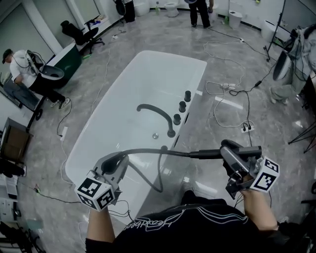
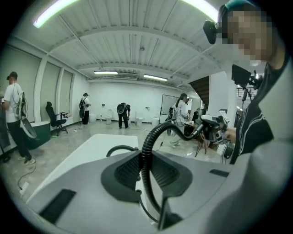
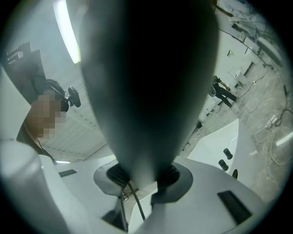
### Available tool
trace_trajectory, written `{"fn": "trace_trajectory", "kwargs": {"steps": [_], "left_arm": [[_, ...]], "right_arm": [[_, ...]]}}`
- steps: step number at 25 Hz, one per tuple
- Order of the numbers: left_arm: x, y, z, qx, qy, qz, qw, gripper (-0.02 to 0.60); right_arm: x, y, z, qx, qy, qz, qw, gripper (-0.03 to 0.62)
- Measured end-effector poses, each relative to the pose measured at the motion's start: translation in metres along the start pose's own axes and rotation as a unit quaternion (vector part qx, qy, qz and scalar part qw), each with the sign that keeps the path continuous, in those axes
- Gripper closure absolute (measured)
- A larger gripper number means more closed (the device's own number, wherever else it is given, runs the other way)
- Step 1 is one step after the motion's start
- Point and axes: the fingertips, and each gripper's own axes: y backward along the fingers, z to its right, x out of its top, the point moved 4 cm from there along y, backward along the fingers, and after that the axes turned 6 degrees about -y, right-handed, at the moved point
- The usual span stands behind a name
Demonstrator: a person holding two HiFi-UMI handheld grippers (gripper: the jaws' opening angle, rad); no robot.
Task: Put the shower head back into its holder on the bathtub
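The white bathtub lies ahead, with a dark curved spout and three dark knobs along its right rim. My right gripper is shut on the dark grey shower head, held level over the tub's near right corner; the head fills the right gripper view. Its ribbed hose runs left to my left gripper, which is shut on it, then loops down and back up to a dark socket on the rim. In the left gripper view the hose rises between the jaws.
Cables and power strips trail over the grey floor right of the tub. A person works by a dark green tub at the left, near an office chair. More people and toilets stand at the far end.
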Motion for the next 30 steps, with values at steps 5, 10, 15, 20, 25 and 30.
{"fn": "trace_trajectory", "kwargs": {"steps": [5, 10, 15, 20, 25, 30], "left_arm": [[0.044, -0.013, -0.020, 0.031, -0.040, 0.023, 0.9985, 0.518], [0.084, -0.028, -0.037, 0.059, -0.067, 0.038, 0.9953, 0.518], [0.116, -0.043, -0.045, 0.081, -0.101, 0.050, 0.9904, 0.517], [0.151, -0.055, -0.052, 0.107, -0.129, 0.069, 0.9834, 0.517], [0.186, -0.062, -0.062, 0.118, -0.143, 0.090, 0.9786, 0.517], [0.208, -0.063, -0.064, 0.127, -0.164, 0.109, 0.9722, 0.517]], "right_arm": [[0.019, -0.017, 0.009, 0.030, 0.000, 0.002, 1.000, 0.471], [0.039, -0.033, 0.020, 0.054, 0.003, 0.005, 0.999, 0.471], [0.052, -0.048, 0.034, 0.074, -0.002, 0.001, 0.997, 0.471], [0.069, -0.062, 0.039, 0.101, 0.003, 0.001, 0.995, 0.471], [0.089, -0.080, 0.034, 0.120, 0.019, 0.005, 0.993, 0.471], [0.094, -0.088, 0.032, 0.141, 0.028, 0.008, 0.990, 0.471]]}}
